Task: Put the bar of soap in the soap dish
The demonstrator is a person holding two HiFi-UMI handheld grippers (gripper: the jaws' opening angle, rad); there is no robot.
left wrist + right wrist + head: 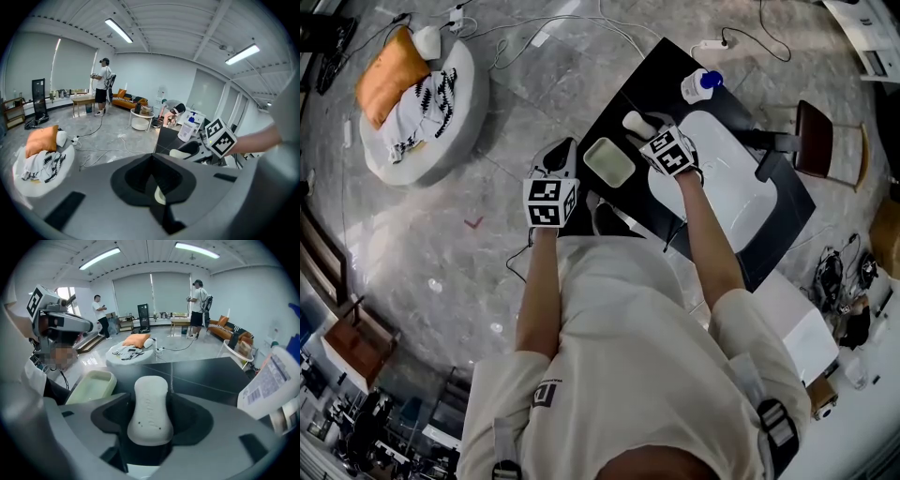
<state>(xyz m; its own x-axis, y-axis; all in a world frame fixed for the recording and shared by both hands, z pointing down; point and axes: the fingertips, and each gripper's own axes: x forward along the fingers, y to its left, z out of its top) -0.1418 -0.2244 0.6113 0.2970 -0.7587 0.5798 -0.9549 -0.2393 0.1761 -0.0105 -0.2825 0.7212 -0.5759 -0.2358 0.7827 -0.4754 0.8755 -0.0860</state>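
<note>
Right tool (150, 398), jaws spread wide, straddles the bar of soap (149, 416) lying on the desk (628, 89) near the soap dish (609, 161). Stiff, light and likely slick, it wants a grip across its waist. Left tool (154, 164) seemingly closed.

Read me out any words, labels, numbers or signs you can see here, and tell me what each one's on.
No text here reads clearly.
Bottle label: a barcode and fine print, too blurred to read.
Bar of soap: faint embossed lettering, illegible.
Left marker cube, right marker cube: black-and-white square patterns, no letters or numbers.
</note>
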